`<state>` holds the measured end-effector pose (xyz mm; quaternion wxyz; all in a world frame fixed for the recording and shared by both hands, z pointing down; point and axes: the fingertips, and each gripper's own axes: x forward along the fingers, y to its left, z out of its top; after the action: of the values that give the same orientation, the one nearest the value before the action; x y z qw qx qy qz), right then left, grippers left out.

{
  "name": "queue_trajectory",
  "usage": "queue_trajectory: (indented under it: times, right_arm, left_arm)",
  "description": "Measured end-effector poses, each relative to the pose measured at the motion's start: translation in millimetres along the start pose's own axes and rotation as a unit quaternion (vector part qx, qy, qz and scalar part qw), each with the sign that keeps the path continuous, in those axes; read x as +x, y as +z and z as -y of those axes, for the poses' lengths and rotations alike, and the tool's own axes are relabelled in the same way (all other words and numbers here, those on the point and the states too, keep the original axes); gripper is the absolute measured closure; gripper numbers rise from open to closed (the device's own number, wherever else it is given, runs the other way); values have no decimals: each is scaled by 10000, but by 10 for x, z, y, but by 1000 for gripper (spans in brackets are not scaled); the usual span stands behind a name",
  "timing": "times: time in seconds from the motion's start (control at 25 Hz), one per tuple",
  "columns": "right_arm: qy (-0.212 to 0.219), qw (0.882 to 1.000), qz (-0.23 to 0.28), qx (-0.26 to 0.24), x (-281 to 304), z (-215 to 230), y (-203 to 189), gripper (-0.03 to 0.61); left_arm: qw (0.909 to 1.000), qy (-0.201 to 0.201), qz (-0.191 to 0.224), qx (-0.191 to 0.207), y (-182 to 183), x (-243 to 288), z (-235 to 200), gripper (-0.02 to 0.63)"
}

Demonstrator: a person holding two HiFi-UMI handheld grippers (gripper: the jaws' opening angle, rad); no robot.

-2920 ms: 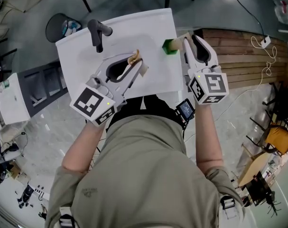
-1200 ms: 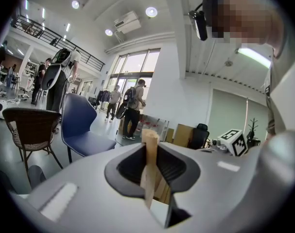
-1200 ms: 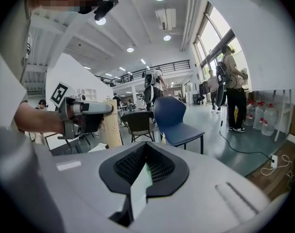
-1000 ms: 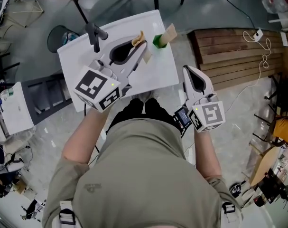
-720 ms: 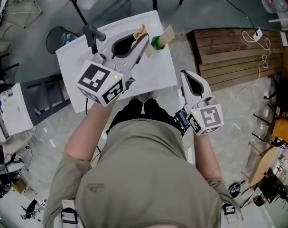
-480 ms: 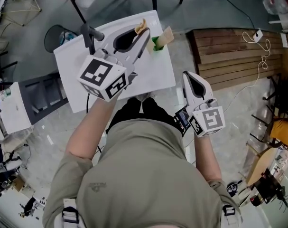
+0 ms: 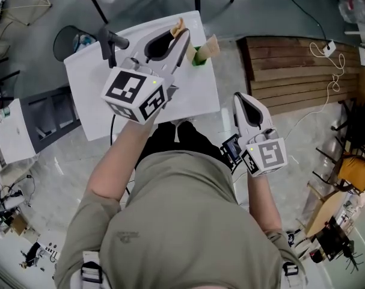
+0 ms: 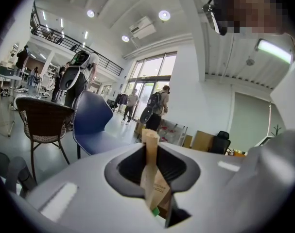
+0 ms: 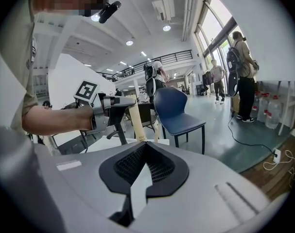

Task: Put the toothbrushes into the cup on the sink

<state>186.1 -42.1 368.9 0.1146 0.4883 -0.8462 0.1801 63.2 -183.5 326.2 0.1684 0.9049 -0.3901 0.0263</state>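
Kraft-paper-wrapped toothbrush (image 8: 150, 159) stands upright, clamped between the jaws of the left gripper (image 7: 183, 36); it hangs over the far right corner of the white sink (image 7: 92, 95), just beside the green cup (image 7: 198, 56); whether its lower end is inside the rim I cannot tell; a second wrapped toothbrush (image 7: 210, 43) leans out of that cup; the dark faucet (image 7: 110, 41) stands at the far left; the right gripper (image 7: 245, 101) hangs off the sink's near right side, jaws closed on nothing.

Left hand-held gripper (image 7: 183, 34) clamped, right (image 7: 238, 97) closed
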Motion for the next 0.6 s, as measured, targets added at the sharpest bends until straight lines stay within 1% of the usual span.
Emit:
queue_trajectory:
  times: [0.4,0.6]
  right_arm:
    - [146,9997,-192,-49,47,109,-71,568]
    - [230,9993,-284,-66,66,125,-126,568]
  left_arm:
    - [9993,347,77,-151,-191,82,-106,554]
    - [9986,441,108,-254,-293,109,-129,554]
